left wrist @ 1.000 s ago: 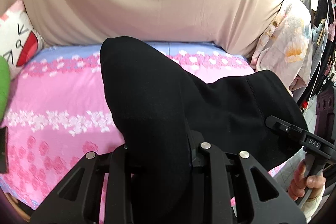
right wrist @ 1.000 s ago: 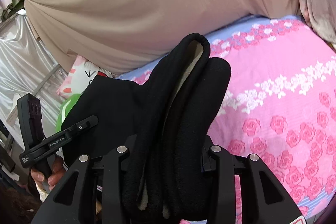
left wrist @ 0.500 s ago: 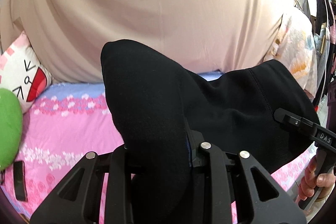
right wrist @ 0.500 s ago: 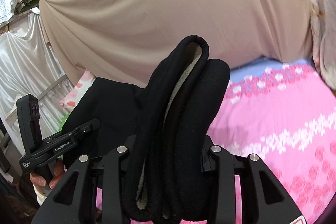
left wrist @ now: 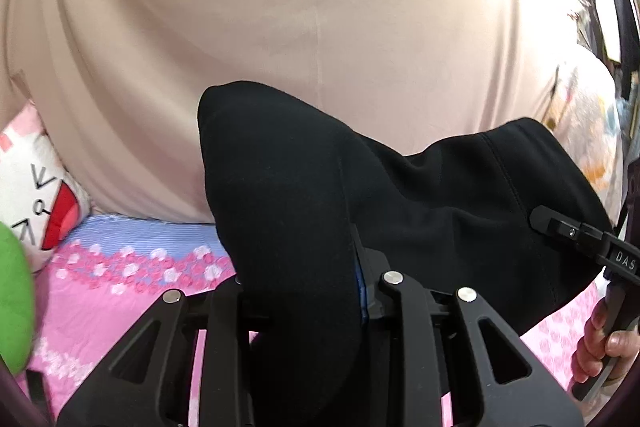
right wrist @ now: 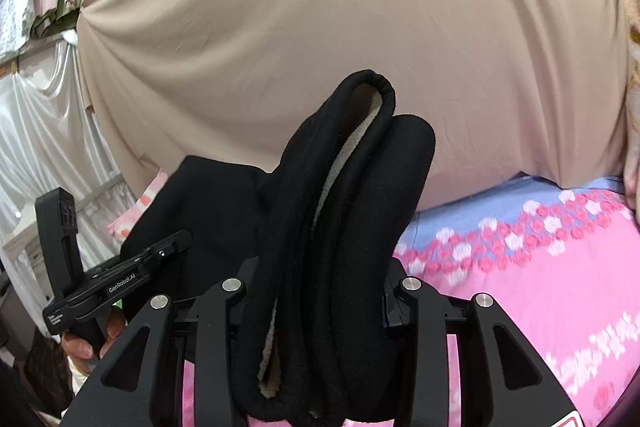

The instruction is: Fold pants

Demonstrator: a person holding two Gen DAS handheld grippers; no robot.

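Lifting, we raise both tools: left tool (left wrist: pixel 304 291) and right tool (right wrist: pixel 316 303) clamp black pants (left wrist: pixel 420 211) higher above the bed (right wrist: pixel 540 287) at 5 o'clock, ready to fold.

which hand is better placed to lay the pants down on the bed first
Right, probably. The right hand-held gripper clamps the bunched black pants with open pink bedsheet beside it; the left hand-held gripper sits by the green cushion.

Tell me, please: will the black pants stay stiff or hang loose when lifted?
Probably loose: the black pants sag between the left gripper and right gripper. Likely thick and fairly heavy: a pale fleecy lining shows, bunched fat between the fingers.
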